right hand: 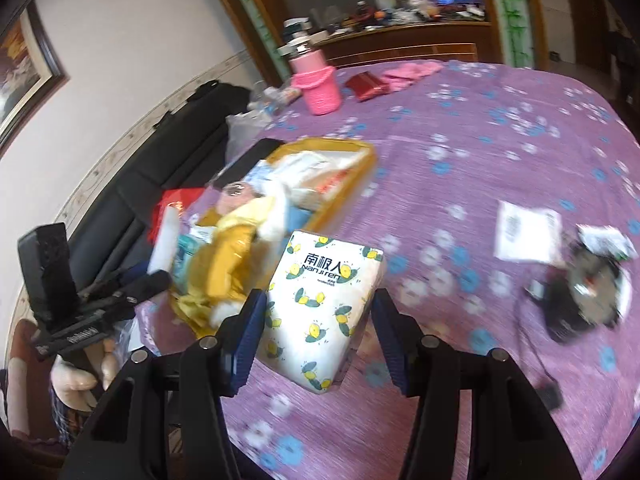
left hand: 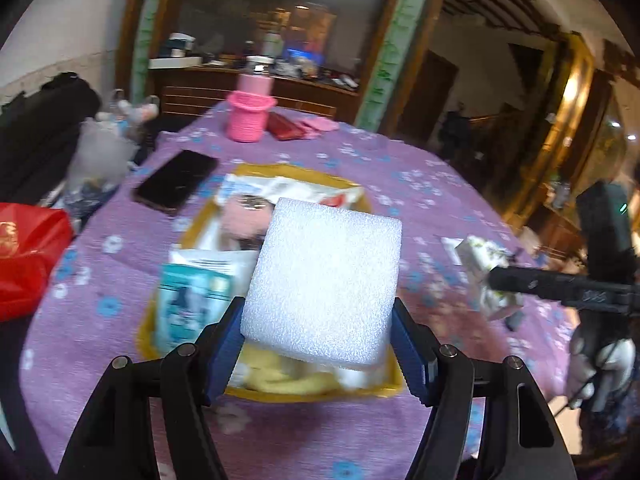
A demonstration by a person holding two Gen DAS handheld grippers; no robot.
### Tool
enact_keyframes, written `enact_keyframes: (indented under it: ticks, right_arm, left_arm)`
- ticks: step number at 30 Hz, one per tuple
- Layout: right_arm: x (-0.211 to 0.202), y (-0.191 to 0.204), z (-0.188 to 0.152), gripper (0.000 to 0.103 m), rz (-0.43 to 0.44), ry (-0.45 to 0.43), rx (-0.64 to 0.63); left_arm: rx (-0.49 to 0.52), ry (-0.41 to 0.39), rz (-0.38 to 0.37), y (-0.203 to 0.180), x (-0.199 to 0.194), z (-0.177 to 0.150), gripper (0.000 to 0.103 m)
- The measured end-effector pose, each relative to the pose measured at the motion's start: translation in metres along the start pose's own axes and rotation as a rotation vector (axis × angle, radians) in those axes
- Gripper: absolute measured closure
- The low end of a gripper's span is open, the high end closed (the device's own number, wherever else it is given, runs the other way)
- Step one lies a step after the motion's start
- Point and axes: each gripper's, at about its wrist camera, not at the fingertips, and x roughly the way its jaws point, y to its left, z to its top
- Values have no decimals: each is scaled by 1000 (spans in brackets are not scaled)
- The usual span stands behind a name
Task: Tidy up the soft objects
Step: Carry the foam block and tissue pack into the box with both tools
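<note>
A white foam block [left hand: 324, 280] is clamped between the blue pads of my left gripper [left hand: 320, 320], which is shut on it. It hangs over the yellow tray [left hand: 312, 394], which holds tissue packs, a pink plush item and a yellow soft toy. My right gripper [right hand: 320, 320] is shut on a tissue pack with lemon print [right hand: 324, 300], just right of the tray [right hand: 360, 176] above the purple cloth. The left wrist view shows that pack [left hand: 484, 276] at the right gripper's tip. The right wrist view shows the foam block [right hand: 164, 240] edge-on in the left gripper.
A pink knitted basket with a bottle [left hand: 248, 116], a red wallet [left hand: 284, 126] and a black phone [left hand: 176, 180] lie beyond the tray. A red bag [left hand: 28, 248] sits left. A paper sheet [right hand: 524, 232] and a black corded device [right hand: 580, 296] lie right.
</note>
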Motion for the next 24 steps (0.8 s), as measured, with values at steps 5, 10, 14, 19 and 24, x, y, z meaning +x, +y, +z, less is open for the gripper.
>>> enact_keyframes:
  ticks: [5, 10, 14, 19, 24]
  right_arm:
    - [40, 22, 35, 50, 47, 48, -14]
    - [80, 32, 62, 49, 21, 83, -21]
    - [103, 29, 77, 50, -7, 107, -2]
    - [127, 26, 95, 51, -76, 124, 0]
    - [151, 31, 105, 52, -156, 126, -38]
  left_arm:
    - [-30, 7, 70, 19, 11, 2, 30]
    - [-39, 24, 79, 29, 24, 6, 30]
    - [-36, 31, 89, 31, 33, 11, 30]
    - [-14, 25, 110, 27, 41, 14, 29]
    - [3, 18, 169, 19, 42, 13, 27]
